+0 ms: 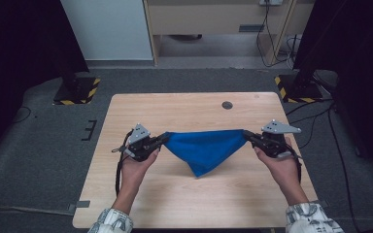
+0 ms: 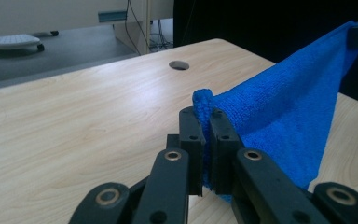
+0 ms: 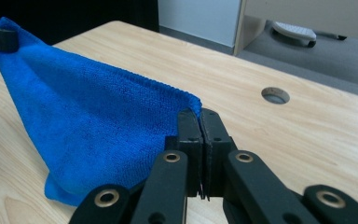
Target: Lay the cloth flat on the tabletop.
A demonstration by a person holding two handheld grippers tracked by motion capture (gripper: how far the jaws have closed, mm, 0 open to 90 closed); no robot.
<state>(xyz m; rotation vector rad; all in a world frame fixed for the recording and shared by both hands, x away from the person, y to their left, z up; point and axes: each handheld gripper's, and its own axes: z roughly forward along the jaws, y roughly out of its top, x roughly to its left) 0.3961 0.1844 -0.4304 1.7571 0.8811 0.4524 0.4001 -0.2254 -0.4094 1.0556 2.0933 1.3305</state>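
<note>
1. High view: I am holding a blue cloth (image 1: 204,148) stretched between the two tongs above the middle of a wooden table (image 1: 184,194). The left gripper (image 1: 162,140) is pinching one corner and the right gripper (image 1: 246,134) is pinching the opposite one. The top edge is running nearly taut between them, and the rest is hanging in a triangle whose lowest point is near the tabletop; I cannot tell if it is touching. I am judging the cloth picked up and spread, with folding or laying it flat not yet done.

2. Left gripper view: the jaws are closed tight on a bunched corner of the cloth (image 2: 289,116), a small roll of fabric poking up above them. The cloth is sloping up to the other tongs at the top right. A round hole (image 2: 179,65) is showing in the table.

3. Right gripper view: the jaws are pressed together on the cloth (image 3: 88,130) corner, nearly no gap between them.

4. No brand, label or writing can be read in any view.
</note>
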